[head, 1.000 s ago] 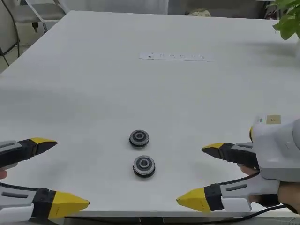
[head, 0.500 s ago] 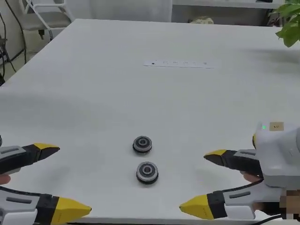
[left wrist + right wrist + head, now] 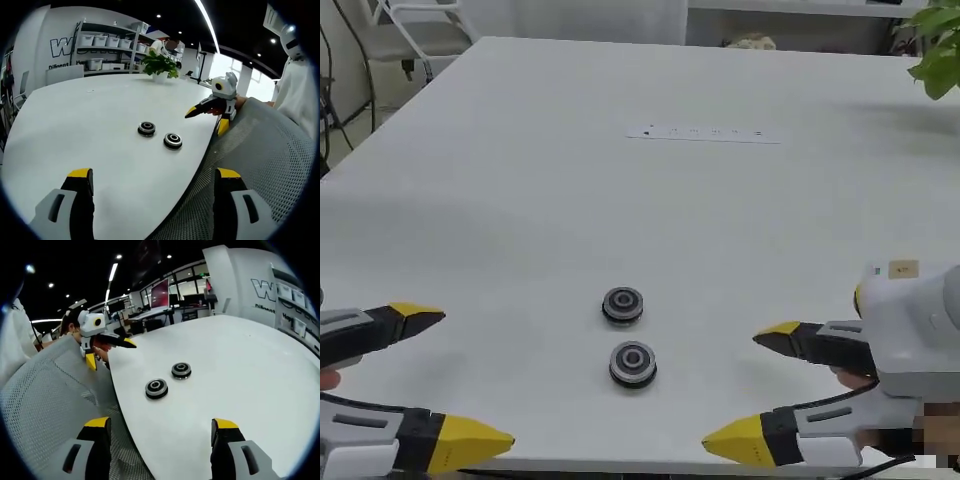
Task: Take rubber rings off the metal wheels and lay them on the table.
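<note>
Two metal wheels are lying flat on the white surface (image 3: 620, 180), near its front edge. One wheel (image 3: 633, 363) is sitting closer to the person, and the other wheel (image 3: 622, 305) is sitting just beyond it, close by but not touching. Each wheel is wearing a dark rubber ring (image 3: 633, 381) around its rim, so both rings are on and none is lying loose on the surface.

Two grippers are hovering at the front edge, one on each side of the pair and well apart from it. The left gripper (image 3: 475, 377) is pointing inward from the left with its two yellow-tipped jaws spread wide, gripping nothing. The right gripper (image 3: 731, 388) is pointing inward from the right, its jaws also spread wide and gripping nothing.

Farther back, one thin strip of small markings (image 3: 703, 133) is lying across the middle of the surface. The leaves of one plant (image 3: 938, 50) are showing at the far right corner.
</note>
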Action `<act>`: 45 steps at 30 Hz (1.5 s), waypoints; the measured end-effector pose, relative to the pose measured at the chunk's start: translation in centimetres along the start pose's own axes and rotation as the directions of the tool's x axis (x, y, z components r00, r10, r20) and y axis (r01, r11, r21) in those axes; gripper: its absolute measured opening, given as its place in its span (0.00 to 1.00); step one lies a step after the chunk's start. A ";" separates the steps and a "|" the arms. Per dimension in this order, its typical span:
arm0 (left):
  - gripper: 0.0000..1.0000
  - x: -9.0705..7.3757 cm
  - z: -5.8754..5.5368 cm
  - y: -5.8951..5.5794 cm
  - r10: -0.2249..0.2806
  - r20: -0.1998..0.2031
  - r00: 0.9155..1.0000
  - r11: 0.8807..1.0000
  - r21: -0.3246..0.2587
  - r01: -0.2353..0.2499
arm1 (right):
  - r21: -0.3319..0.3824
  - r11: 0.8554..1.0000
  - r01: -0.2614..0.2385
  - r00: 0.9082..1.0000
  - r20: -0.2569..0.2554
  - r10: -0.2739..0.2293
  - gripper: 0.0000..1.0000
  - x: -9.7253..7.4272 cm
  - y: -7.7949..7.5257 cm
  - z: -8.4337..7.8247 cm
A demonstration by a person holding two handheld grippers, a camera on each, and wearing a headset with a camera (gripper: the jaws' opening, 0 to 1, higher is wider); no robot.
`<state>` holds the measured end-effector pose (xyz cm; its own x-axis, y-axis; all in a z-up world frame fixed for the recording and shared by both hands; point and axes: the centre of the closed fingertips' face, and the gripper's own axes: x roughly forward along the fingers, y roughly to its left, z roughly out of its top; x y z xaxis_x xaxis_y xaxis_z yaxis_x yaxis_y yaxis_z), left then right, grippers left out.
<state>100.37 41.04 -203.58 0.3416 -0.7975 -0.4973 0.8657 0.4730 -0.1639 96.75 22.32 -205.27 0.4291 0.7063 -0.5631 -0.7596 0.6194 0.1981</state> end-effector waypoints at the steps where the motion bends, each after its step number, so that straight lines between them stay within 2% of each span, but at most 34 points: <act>1: 1.00 0.0 0.0 0.0 -0.001 -0.002 1.000 1.000 0.001 0.001 | 0.002 1.000 0.001 1.000 -0.001 -0.001 0.82 0.0 0.0 0.0; 9: 1.00 0.2 -0.2 -0.2 -0.012 -0.016 1.000 1.000 0.002 0.012 | 0.010 1.000 -0.006 1.000 -0.007 0.006 0.81 0.2 -0.1 -0.2; 14: 1.00 0.4 -0.7 -0.8 -0.046 -0.046 0.998 0.999 0.003 0.046 | 0.012 1.000 -0.015 1.000 -0.007 0.015 0.80 0.2 0.0 -0.2; 17: 1.00 0.4 -0.5 -0.8 -0.049 -0.040 0.998 0.999 0.002 0.049 | 0.017 1.000 -0.016 1.000 -0.002 0.016 0.80 0.1 -0.1 -0.1; 18: 1.00 0.4 -0.3 -0.8 -0.049 -0.031 0.998 0.999 0.003 0.049 | 0.020 1.000 -0.020 1.000 0.004 0.020 0.79 0.1 -0.1 0.1; 21: 1.00 0.5 -0.1 -1.0 -0.063 -0.017 0.998 0.998 -0.002 0.063 | 0.040 0.996 -0.074 0.995 0.067 0.071 0.73 -0.1 0.4 1.5; 25: 1.00 0.7 0.2 -1.7 -0.089 -0.026 0.996 0.996 0.024 0.089 | 0.041 0.997 -0.065 0.995 0.080 0.061 0.71 -0.4 0.0 2.1; 28: 1.00 0.6 0.5 -1.5 -0.094 -0.013 0.995 0.995 0.026 0.094 | 0.041 0.997 -0.063 0.994 0.090 0.059 0.70 -0.8 -0.5 2.6; 31: 1.00 0.4 0.8 -1.4 -0.095 -0.021 0.995 0.995 0.038 0.096 | 0.032 0.998 -0.060 0.995 0.081 0.057 0.69 -1.0 -0.8 2.8; 36: 1.00 -0.3 1.9 -1.4 -0.085 -0.028 0.996 0.993 0.080 0.087 | 0.031 0.997 -0.066 0.992 0.111 0.062 0.68 -1.2 -1.0 4.1; 40: 1.00 -0.9 3.3 -1.5 -0.079 -0.026 0.997 0.987 0.137 0.082 | -0.017 0.998 -0.063 0.993 0.101 0.065 0.68 -1.3 -0.8 5.2; 43: 1.00 -1.1 4.5 -1.8 -0.078 -0.020 0.997 0.980 0.183 0.080 | -0.073 0.996 -0.055 0.995 0.074 0.060 0.68 -1.8 -0.7 6.0; 45: 1.00 -1.2 5.5 -2.0 -0.083 -0.008 0.997 0.971 0.224 0.082 | -0.147 0.989 -0.032 0.998 0.041 0.039 0.68 -2.2 -1.0 6.7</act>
<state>100.23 38.98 -197.98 0.2659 -0.8307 -0.4891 0.9508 0.3097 -0.0092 99.81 22.44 -198.80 0.4191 0.7430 -0.5218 -0.8368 0.5391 0.0957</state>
